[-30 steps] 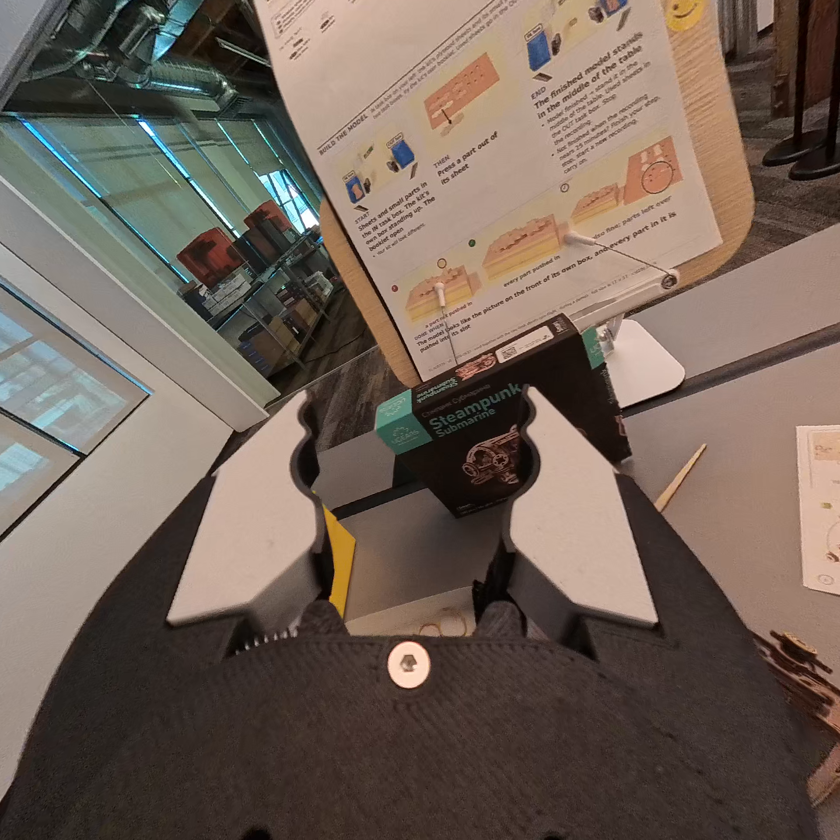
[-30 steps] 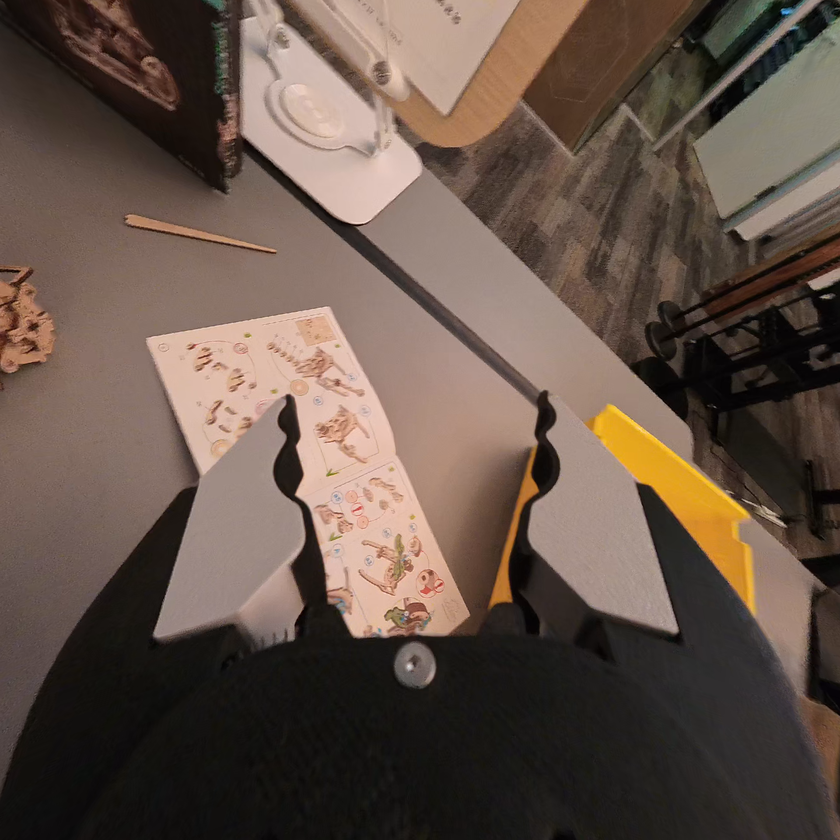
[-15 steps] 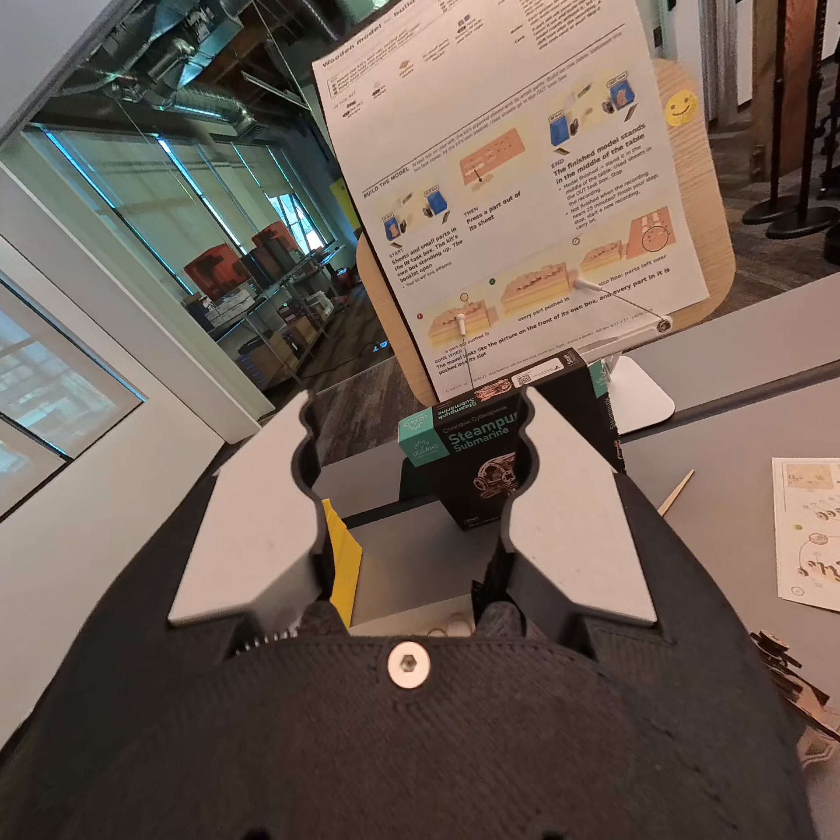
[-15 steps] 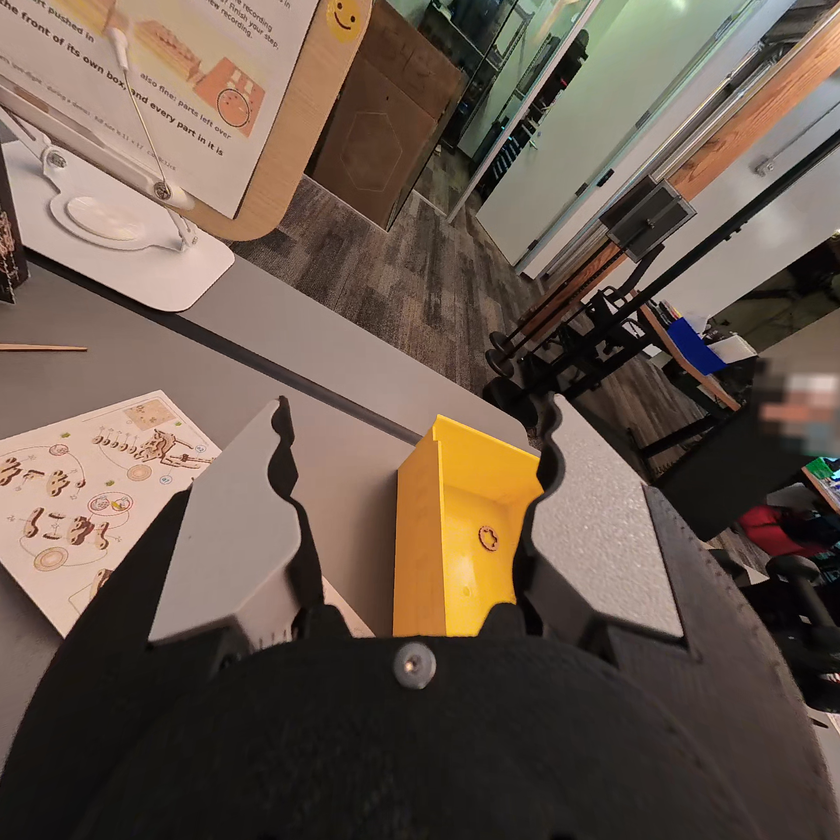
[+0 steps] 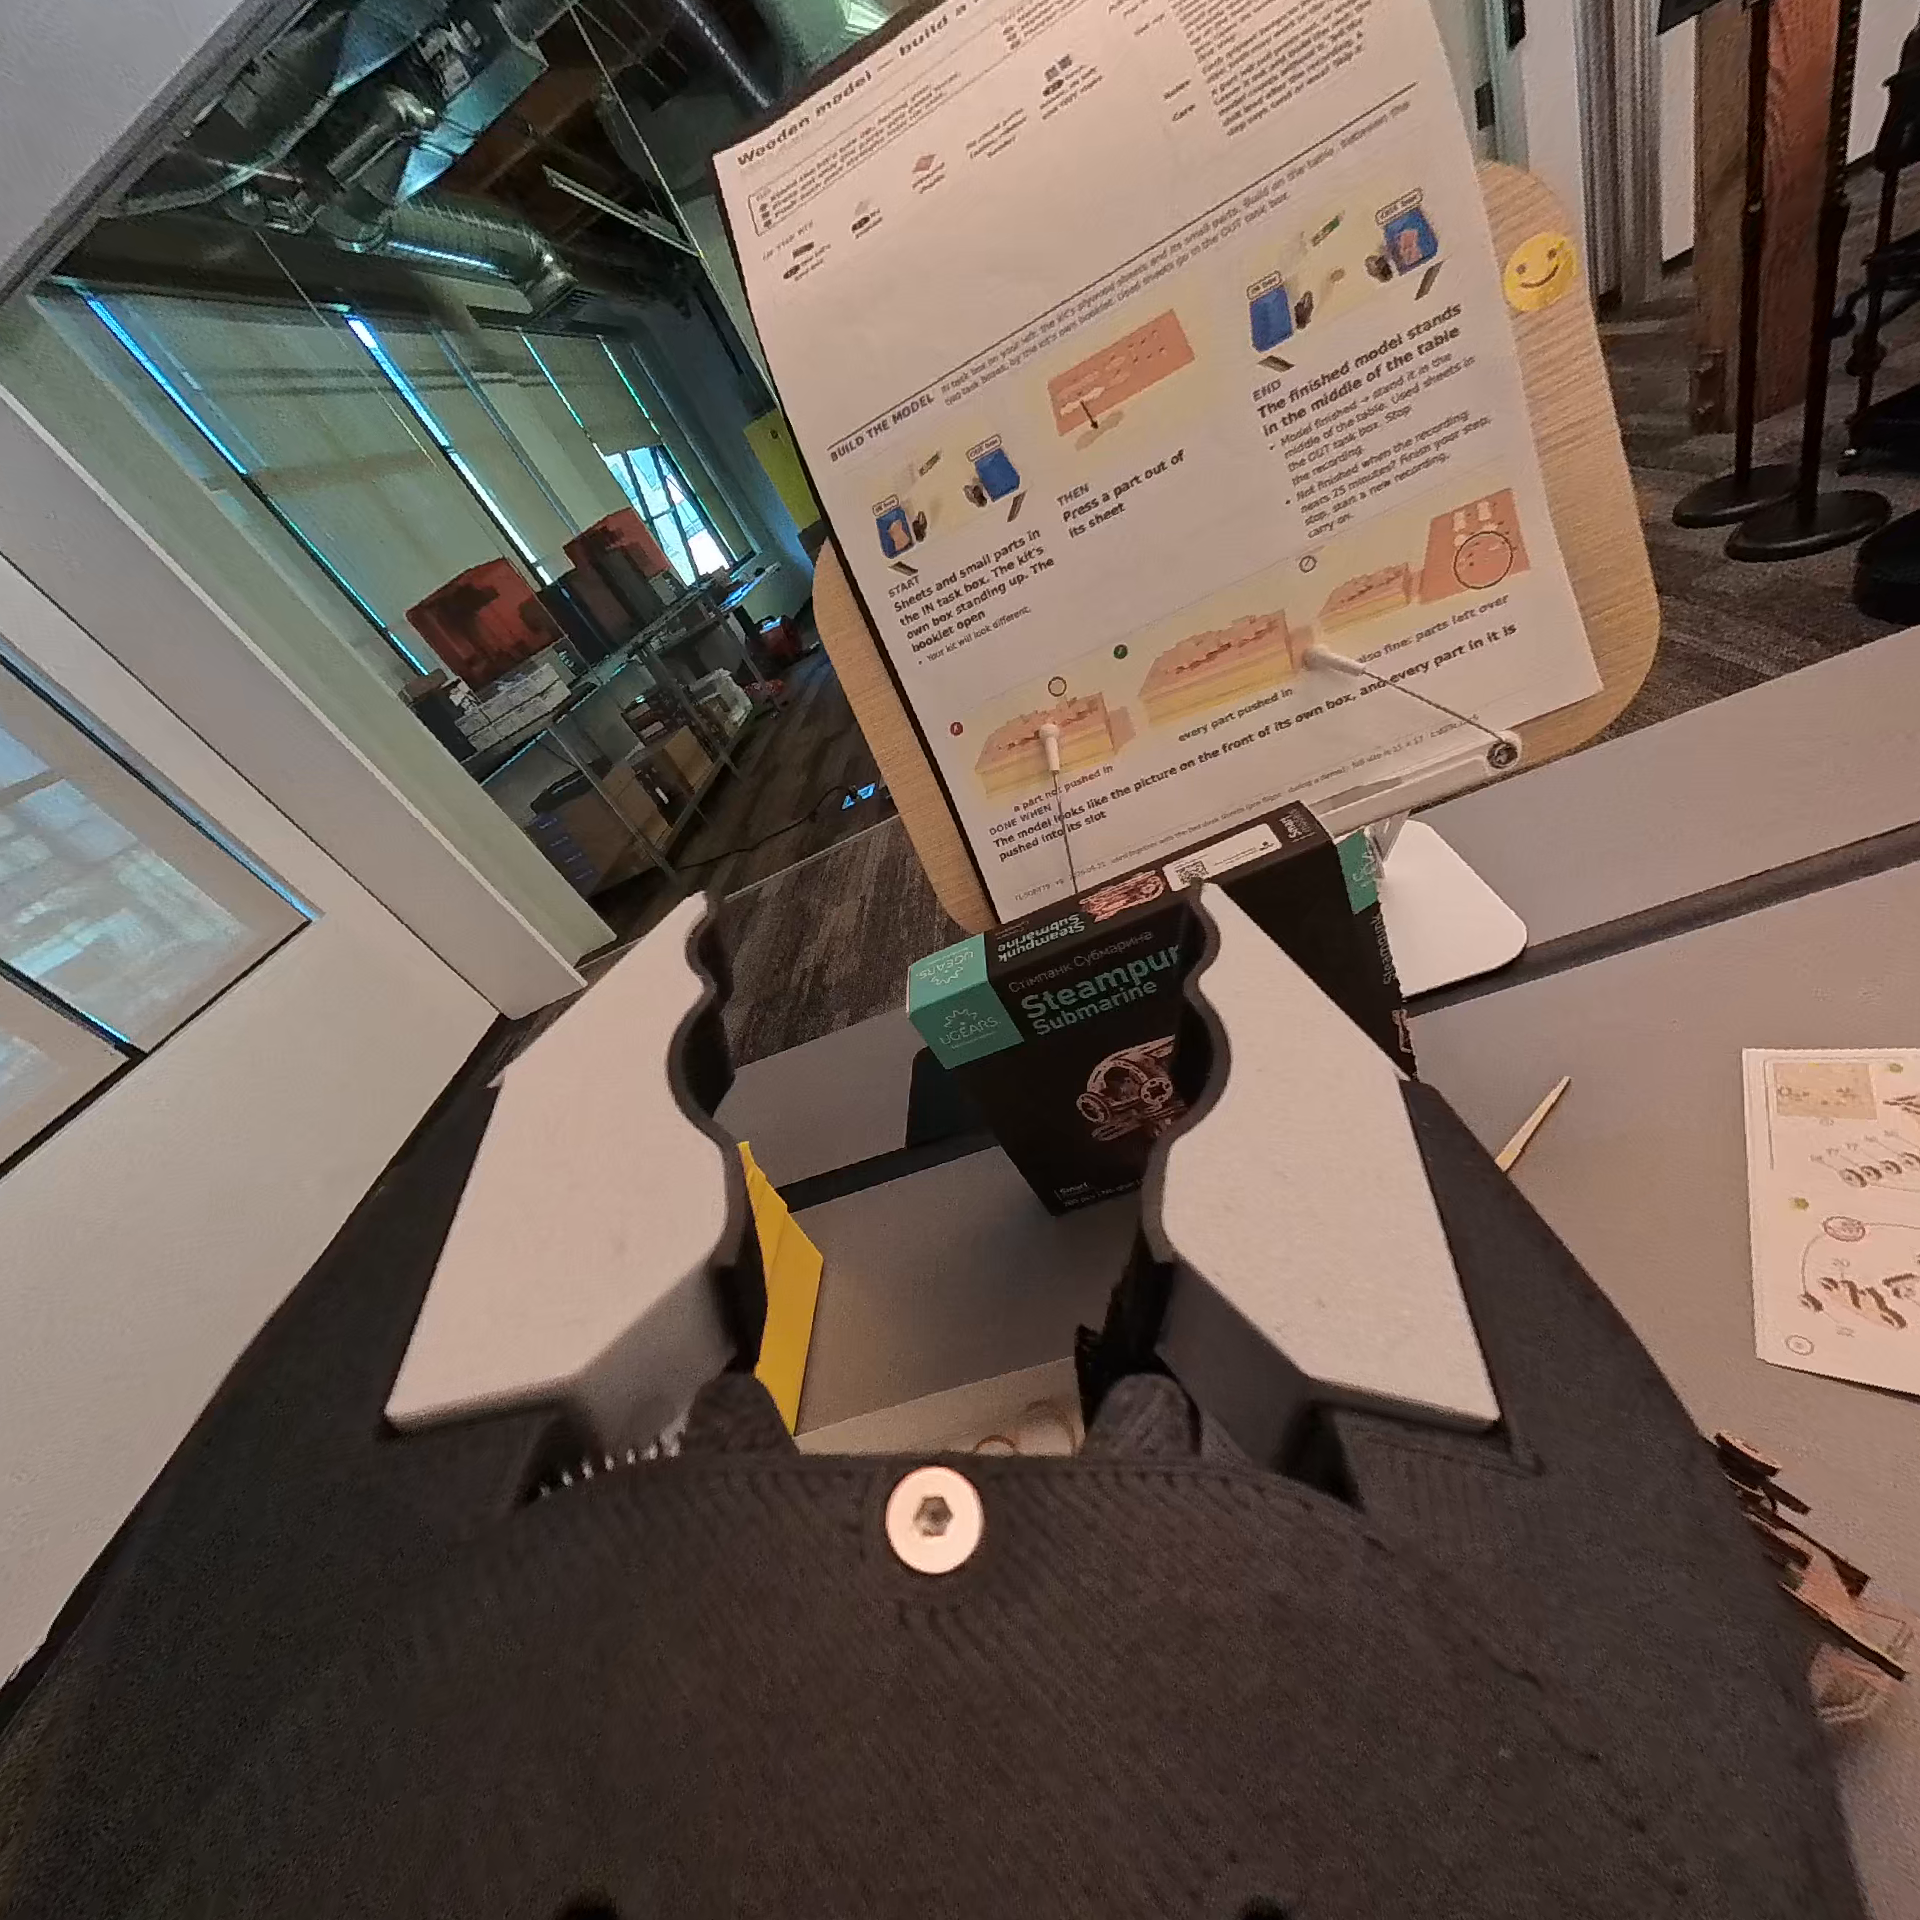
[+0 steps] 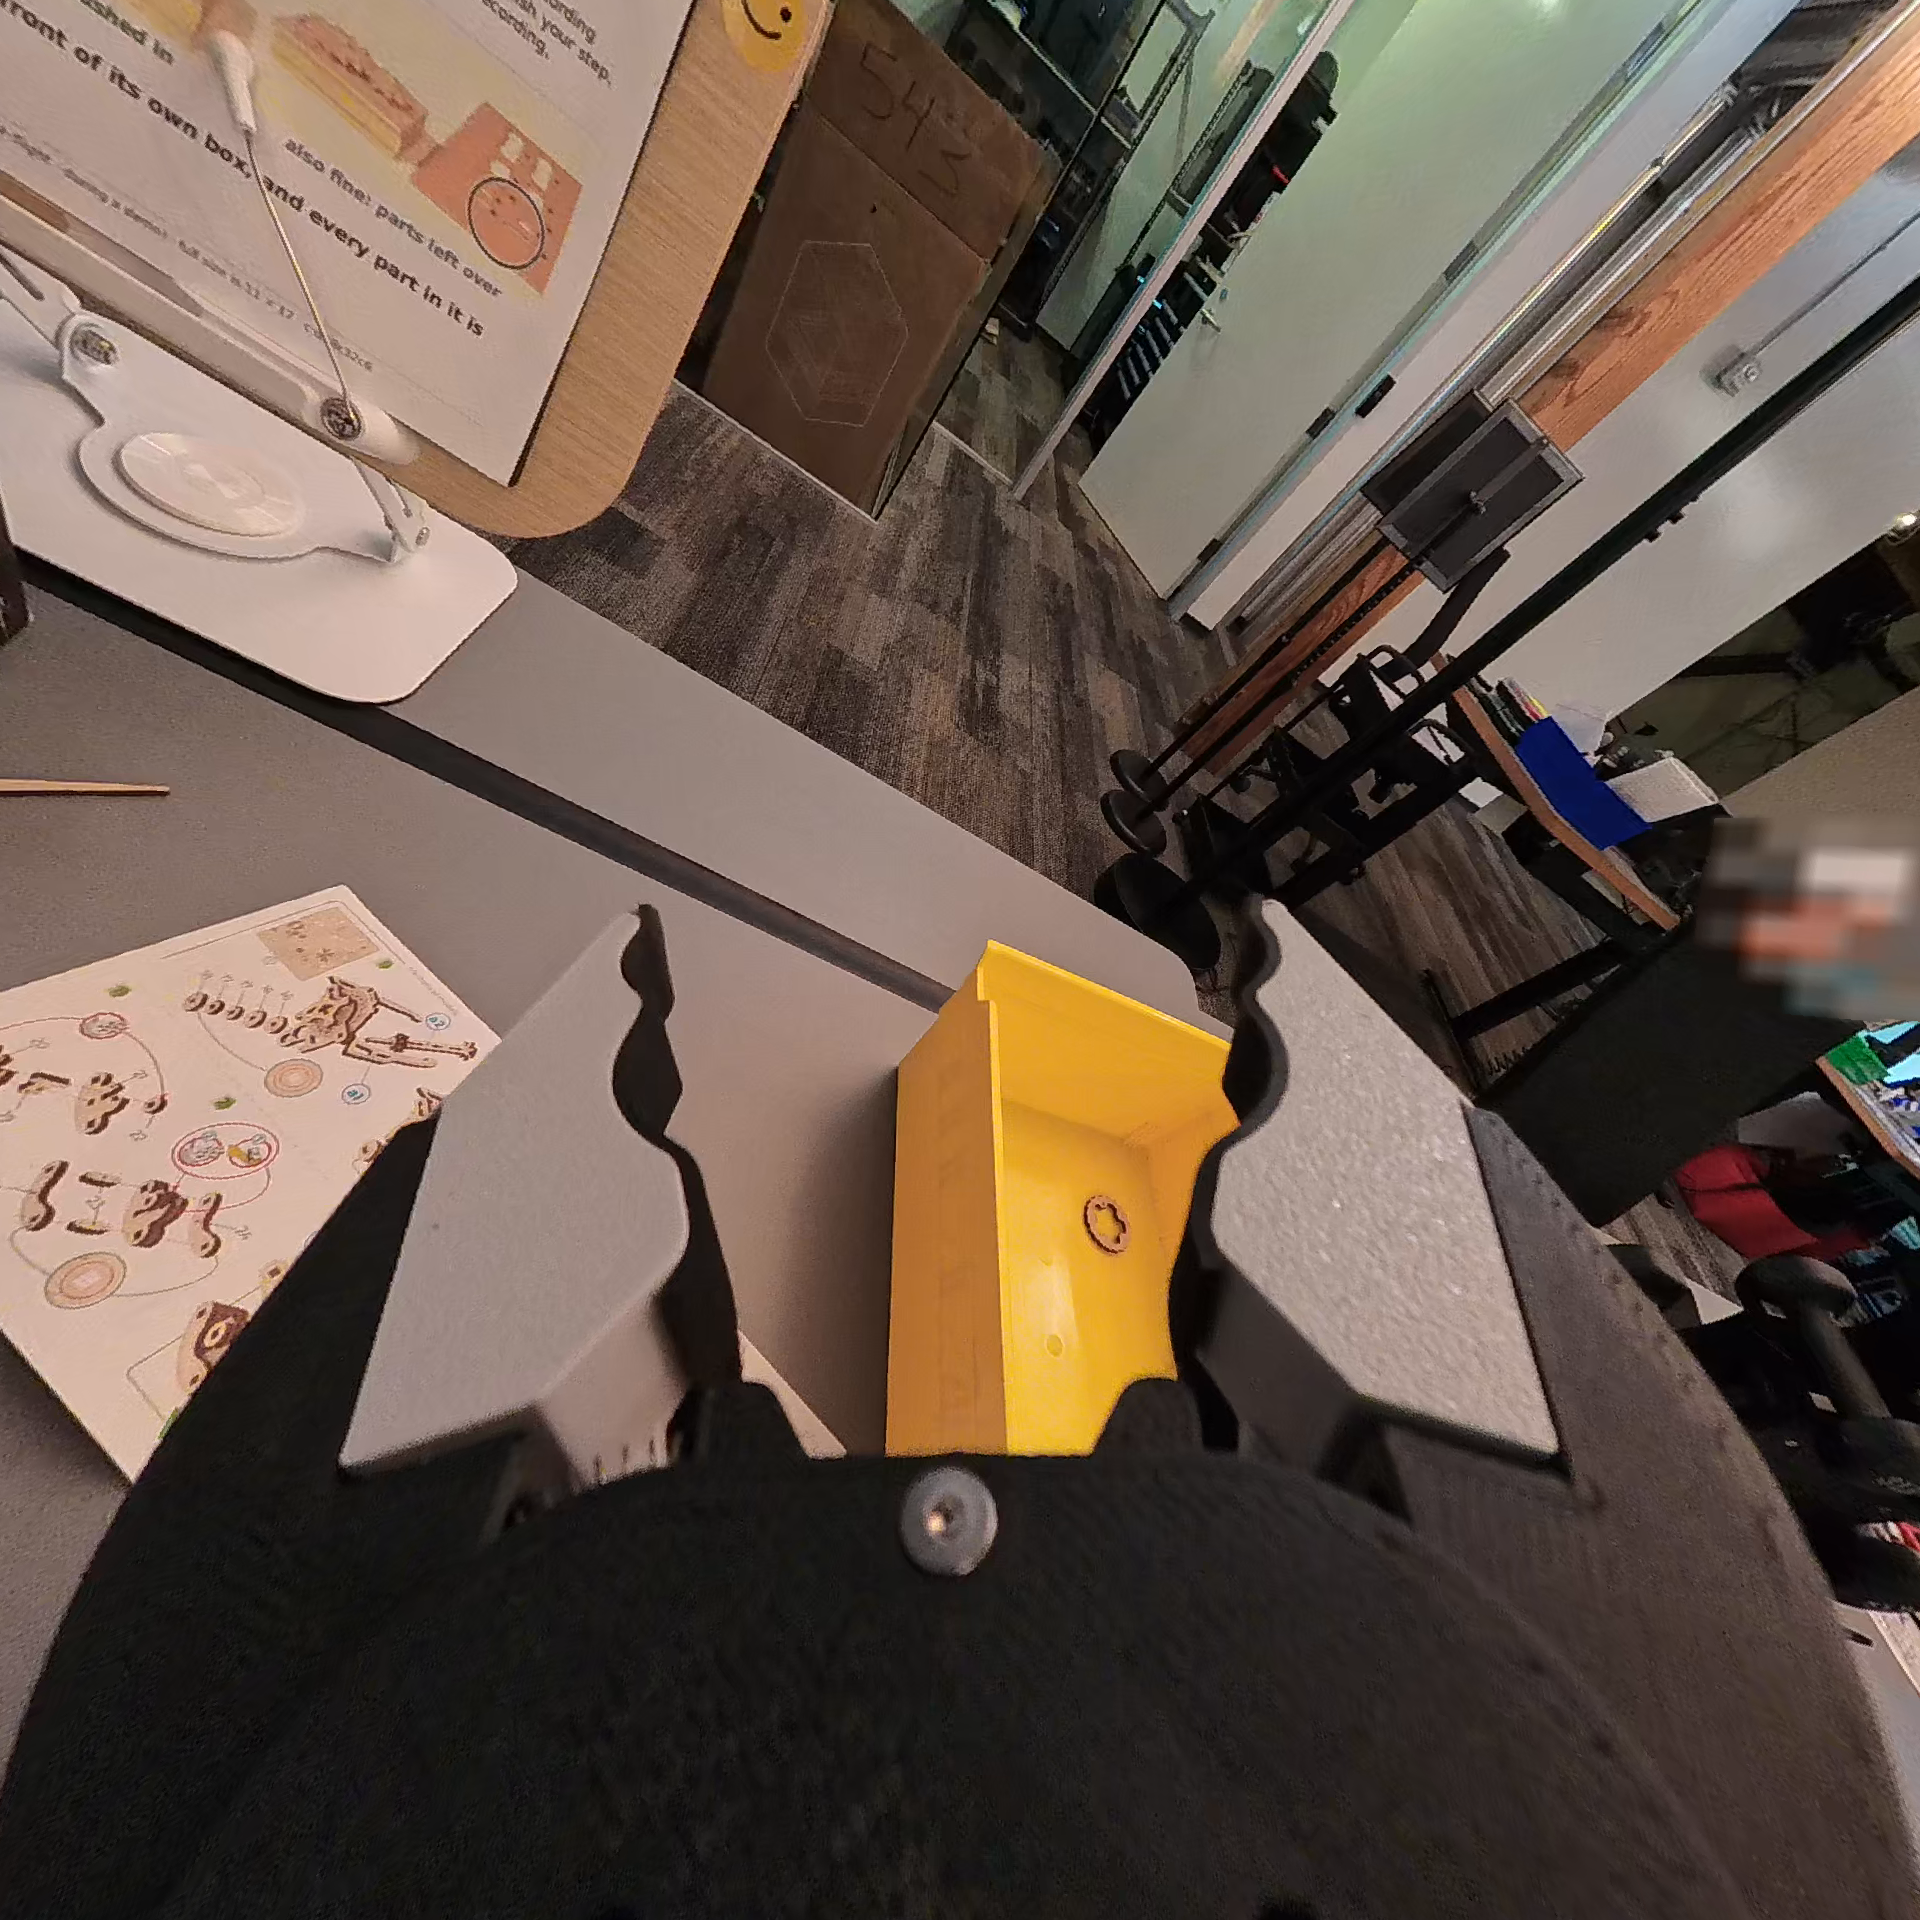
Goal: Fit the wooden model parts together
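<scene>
My left gripper [image 5: 956, 935] is open and empty, held above the grey table [image 5: 1662, 997] and facing the black kit box [image 5: 1091, 1081] that stands upright. A partly built wooden model [image 5: 1808, 1590] lies at the right edge of that view. A pale sheet with round cut-outs [image 5: 987, 1429] shows low between the fingers. My right gripper [image 6: 951, 925] is open and empty above a yellow bin [image 6: 1039, 1195]. One small round wooden part [image 6: 1108, 1228] lies in the bin.
The open booklet [image 6: 208, 1122] lies left of the bin and also shows in the left wrist view [image 5: 1849, 1216]. A thin wooden stick [image 5: 1532, 1122] lies near the kit box. A poster board on a white stand [image 5: 1143, 468] is behind. Another yellow bin edge [image 5: 779, 1278] shows at left. Left tips and right tips are each some 25 cm from the partly built wooden model [image 5: 1808, 1590].
My right gripper has swung from over the booklet to over the yellow bin and now looks farther out. My left gripper has tilted up slightly. Both stay open.
</scene>
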A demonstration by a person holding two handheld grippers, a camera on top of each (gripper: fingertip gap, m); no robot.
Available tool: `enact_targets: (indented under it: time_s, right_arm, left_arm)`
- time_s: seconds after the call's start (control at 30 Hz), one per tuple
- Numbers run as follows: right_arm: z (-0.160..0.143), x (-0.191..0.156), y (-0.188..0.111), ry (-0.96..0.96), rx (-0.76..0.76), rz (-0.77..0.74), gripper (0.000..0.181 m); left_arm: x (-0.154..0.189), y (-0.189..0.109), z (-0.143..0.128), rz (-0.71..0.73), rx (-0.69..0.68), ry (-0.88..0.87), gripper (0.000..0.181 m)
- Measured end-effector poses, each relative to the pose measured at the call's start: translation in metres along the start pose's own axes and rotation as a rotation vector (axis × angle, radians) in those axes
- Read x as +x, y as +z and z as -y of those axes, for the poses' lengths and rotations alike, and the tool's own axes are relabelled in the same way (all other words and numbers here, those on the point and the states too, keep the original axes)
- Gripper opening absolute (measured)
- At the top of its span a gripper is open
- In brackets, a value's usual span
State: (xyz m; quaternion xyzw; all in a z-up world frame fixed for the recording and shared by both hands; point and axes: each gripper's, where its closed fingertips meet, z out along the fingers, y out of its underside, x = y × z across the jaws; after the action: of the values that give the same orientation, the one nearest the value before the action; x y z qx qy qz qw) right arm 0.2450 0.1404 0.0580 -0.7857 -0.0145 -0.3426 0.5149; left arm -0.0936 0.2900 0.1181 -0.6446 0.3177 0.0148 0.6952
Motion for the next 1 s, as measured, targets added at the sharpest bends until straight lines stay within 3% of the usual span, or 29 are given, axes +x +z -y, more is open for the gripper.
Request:
enact_targets:
  time_s: [0.7, 0.83, 0.9, 1.0]
  right_arm:
    - [-0.004, -0.005, 0.003, -0.005, -0.020, 0.027, 0.107]
    - [-0.005, -0.012, 0.005, -0.008, -0.024, 0.059, 0.107]
    - [-0.005, -0.025, 0.005, 0.013, -0.019, 0.143, 0.107]
    - [0.001, -0.063, -0.004, 0.092, 0.002, 0.403, 0.107]
  left_arm:
    - [0.010, 0.002, -0.003, -0.027, -0.024, 0.032, 0.086]
    - [0.027, -0.003, -0.012, -0.130, -0.092, 0.047, 0.086]
    - [0.039, -0.008, -0.014, -0.194, -0.116, 0.052, 0.088]
    - [0.048, -0.014, -0.013, -0.232, -0.119, 0.071, 0.088]
